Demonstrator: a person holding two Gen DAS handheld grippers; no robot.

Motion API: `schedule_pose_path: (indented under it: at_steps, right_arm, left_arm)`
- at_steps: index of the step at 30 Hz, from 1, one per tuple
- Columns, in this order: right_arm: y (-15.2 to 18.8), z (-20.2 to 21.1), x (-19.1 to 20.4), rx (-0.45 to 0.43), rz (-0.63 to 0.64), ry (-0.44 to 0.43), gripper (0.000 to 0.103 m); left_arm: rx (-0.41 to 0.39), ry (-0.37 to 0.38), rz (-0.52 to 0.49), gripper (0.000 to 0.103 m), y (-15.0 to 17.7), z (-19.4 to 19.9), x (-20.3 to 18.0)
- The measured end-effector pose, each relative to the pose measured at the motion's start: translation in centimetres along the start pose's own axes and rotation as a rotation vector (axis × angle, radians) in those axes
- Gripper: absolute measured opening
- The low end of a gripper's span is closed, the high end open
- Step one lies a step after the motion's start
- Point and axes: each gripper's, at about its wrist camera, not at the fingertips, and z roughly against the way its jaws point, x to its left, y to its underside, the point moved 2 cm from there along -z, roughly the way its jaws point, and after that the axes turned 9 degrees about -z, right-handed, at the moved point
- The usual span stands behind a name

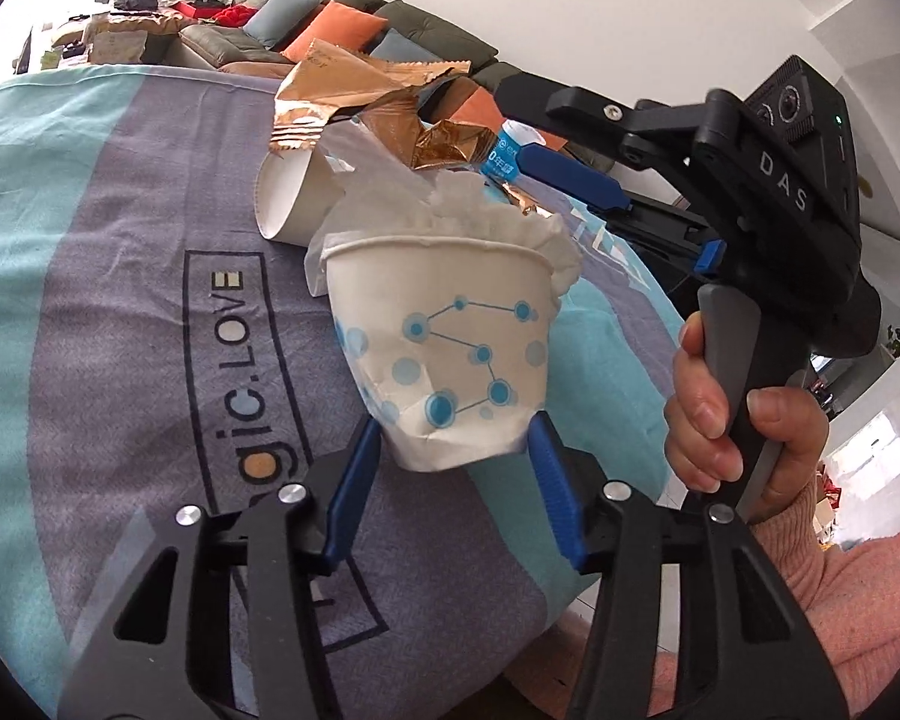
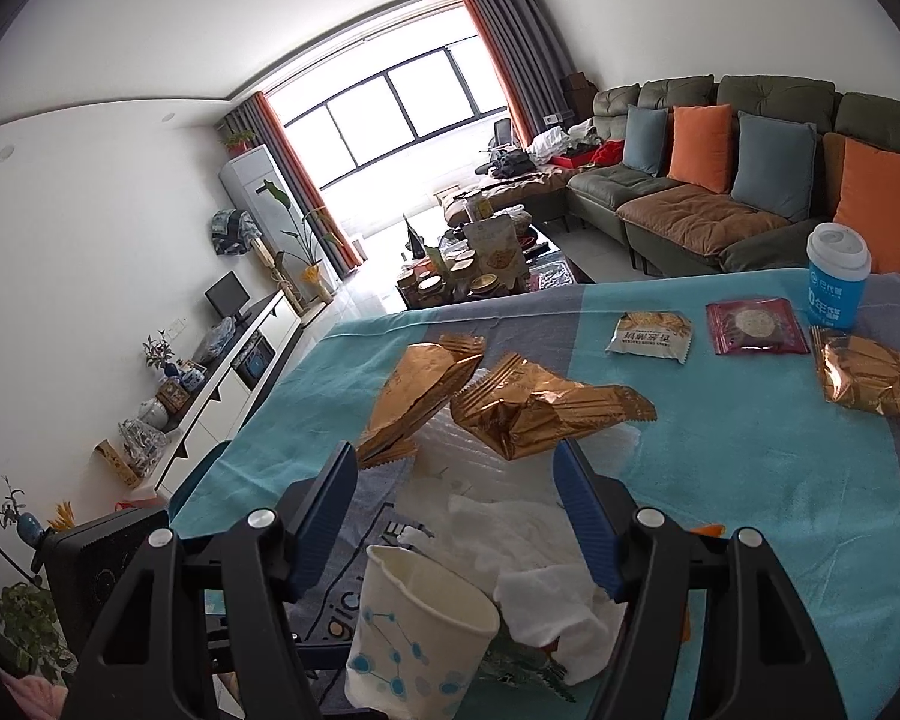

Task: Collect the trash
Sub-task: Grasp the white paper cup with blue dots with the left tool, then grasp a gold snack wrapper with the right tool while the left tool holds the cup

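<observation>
My left gripper [image 1: 456, 438] is shut on the crushed base of a white paper cup [image 1: 444, 348] with blue dots, held above the table; white tissue [image 1: 498, 222] pokes from its rim. The same cup [image 2: 414, 636] and tissue [image 2: 558, 606] show low in the right wrist view. My right gripper [image 2: 456, 462] is open and empty, hovering over two crumpled gold wrappers [image 2: 534, 408] and a clear plastic bag [image 2: 480, 468]. It shows in the left wrist view [image 1: 546, 138] beside the gold wrappers [image 1: 354, 102]. A second paper cup [image 1: 294, 192] lies on its side.
The table wears a teal and grey cloth [image 2: 750, 480]. On it lie a white snack packet [image 2: 651, 337], a maroon packet [image 2: 756, 327], another gold wrapper [image 2: 867, 378] and a blue lidded cup [image 2: 837, 282]. A sofa [image 2: 720, 204] stands behind.
</observation>
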Motion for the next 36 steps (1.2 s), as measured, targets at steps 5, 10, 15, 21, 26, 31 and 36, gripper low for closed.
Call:
schedule_pose_path:
  at_steps: [5, 10, 15, 21, 26, 31, 36]
  right_arm:
    - [-0.6, -1.4, 1.1, 0.023, -0.002, -0.038, 0.065]
    - [-1.5, -2.8, 1.6, 0.036, -0.022, -0.054, 0.058]
    - [-2.6, -4.4, 0.7, 0.057, -0.1, -0.076, 0.046]
    - [-2.9, -5.0, 0.3, 0.071, -0.133, -0.091, 0.014]
    - [-2.8, -4.6, 0.6, 0.065, -0.135, -0.106, 0.004]
    - [-2.9, -3.7, 1.7, 0.043, -0.1, -0.139, 0.003]
    - [-3.1, -2.9, 2.8, 0.035, -0.068, -0.173, 0.003]
  left_arm:
    - [-0.018, -0.018, -0.007, 0.049, 1.1, 1.6, -0.4]
    - [-0.042, -0.055, -0.014, 0.049, 1.7, 3.8, -0.1]
    - [-0.066, -0.116, -0.027, 0.048, 2.1, 5.9, 0.1]
    - [-0.091, -0.168, -0.016, 0.047, 2.5, 8.4, 1.0]
    - [-0.099, -0.192, 0.002, 0.047, 3.0, 9.7, 1.4]
    - [-0.116, -0.218, 0.013, 0.047, 3.4, 11.3, 1.8]
    - [-0.138, -0.256, 0.025, 0.047, 3.4, 12.9, 2.9]
